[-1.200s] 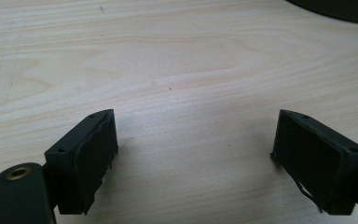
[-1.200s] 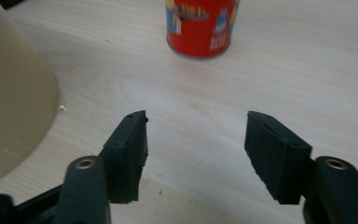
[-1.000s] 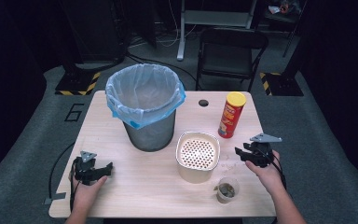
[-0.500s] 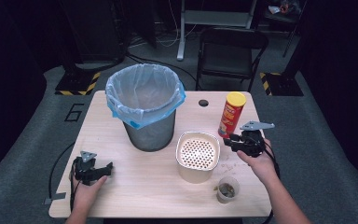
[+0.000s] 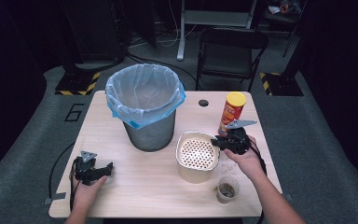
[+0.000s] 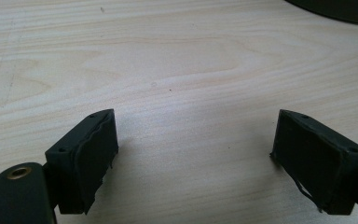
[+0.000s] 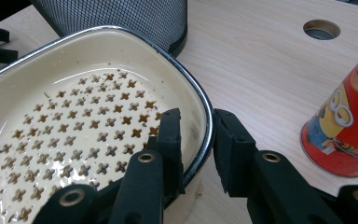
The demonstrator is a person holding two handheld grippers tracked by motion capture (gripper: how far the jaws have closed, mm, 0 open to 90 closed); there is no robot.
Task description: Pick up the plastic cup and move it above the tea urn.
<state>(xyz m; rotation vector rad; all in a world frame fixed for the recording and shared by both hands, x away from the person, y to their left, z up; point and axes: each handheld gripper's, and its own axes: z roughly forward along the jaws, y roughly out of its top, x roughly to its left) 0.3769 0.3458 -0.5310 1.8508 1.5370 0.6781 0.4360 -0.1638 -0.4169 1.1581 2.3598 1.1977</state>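
Gripping the rim of the cream strainer bowl [image 7: 98,126], the right gripper [image 7: 196,140] has just been closing, one jaw inside the wall and one outside. The bowl sits mid-table, the mesh bin [image 5: 144,105] just behind it, the chips can [image 5: 230,112] beside, a small cup [image 5: 227,189] near. The left gripper [image 6: 193,154] rests open on bare table [image 6: 177,70].

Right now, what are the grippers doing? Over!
Right gripper shut on strainer rim, jaws just closed. Left gripper open on table. Nothing blocking.
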